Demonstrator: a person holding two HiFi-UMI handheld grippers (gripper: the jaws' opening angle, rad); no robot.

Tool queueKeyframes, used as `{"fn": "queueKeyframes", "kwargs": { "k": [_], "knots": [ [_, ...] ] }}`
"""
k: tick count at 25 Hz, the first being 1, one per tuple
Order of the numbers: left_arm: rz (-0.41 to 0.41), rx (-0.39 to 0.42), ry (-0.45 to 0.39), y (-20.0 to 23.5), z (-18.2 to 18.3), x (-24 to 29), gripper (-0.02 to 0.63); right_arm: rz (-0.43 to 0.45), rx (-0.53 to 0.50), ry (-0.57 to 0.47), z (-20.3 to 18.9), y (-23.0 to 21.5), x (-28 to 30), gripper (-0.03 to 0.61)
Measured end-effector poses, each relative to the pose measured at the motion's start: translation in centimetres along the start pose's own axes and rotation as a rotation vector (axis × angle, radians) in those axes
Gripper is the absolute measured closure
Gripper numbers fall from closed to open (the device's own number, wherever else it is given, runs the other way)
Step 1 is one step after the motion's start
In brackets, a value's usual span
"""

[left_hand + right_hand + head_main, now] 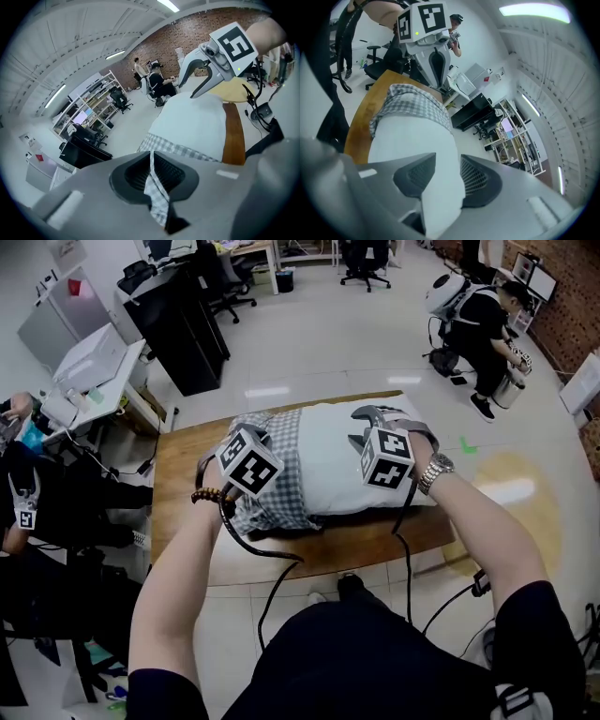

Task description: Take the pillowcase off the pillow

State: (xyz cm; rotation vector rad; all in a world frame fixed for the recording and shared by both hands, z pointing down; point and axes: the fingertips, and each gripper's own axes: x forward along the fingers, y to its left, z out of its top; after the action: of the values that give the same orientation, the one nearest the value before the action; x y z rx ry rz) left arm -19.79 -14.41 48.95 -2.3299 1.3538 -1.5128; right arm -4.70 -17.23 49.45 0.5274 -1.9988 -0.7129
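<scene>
A white pillow [342, 460] lies across the wooden table [183, 484]. The grey checked pillowcase [281, 474] is bunched over its left end. My left gripper [239, 442] is at that end, shut on a fold of the checked cloth [154, 187], which runs up between its pads. My right gripper [361, 427] is over the bare right part and is shut on a bulge of the white pillow [440, 187]. From the right gripper view the pillowcase [412, 105] covers the far end, with the left gripper [433, 70] above it.
The table's front edge [309, 563] is right before the person's body. A black cabinet [183, 329] and a white desk [94, 362] stand at the back left. Another person [483, 324] crouches on the floor at the far right. Office chairs [366, 263] stand at the back.
</scene>
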Motion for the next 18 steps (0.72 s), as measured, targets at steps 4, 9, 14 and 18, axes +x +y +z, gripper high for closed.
{"fn": "queueKeyframes", "kwargs": {
  "k": [4,9,14,18],
  "knots": [
    [-0.012,0.012,0.02,1.5,1.2,2.8,0.566,0.049,0.026,-0.015,-0.6,-2.3,2.4,0.413],
    [-0.049,-0.005,0.038,3.8,2.3,6.8,0.537,0.134,0.097,-0.045,-1.3,-5.2,6.0,0.41],
    [-0.111,-0.036,0.067,6.4,3.6,11.0,0.51,0.264,0.217,-0.08,-1.3,-8.1,10.0,0.4],
    [-0.185,-0.081,0.105,7.8,4.0,14.9,0.494,0.377,0.3,-0.1,-1.2,-9.7,13.5,0.385]
  ]
}}
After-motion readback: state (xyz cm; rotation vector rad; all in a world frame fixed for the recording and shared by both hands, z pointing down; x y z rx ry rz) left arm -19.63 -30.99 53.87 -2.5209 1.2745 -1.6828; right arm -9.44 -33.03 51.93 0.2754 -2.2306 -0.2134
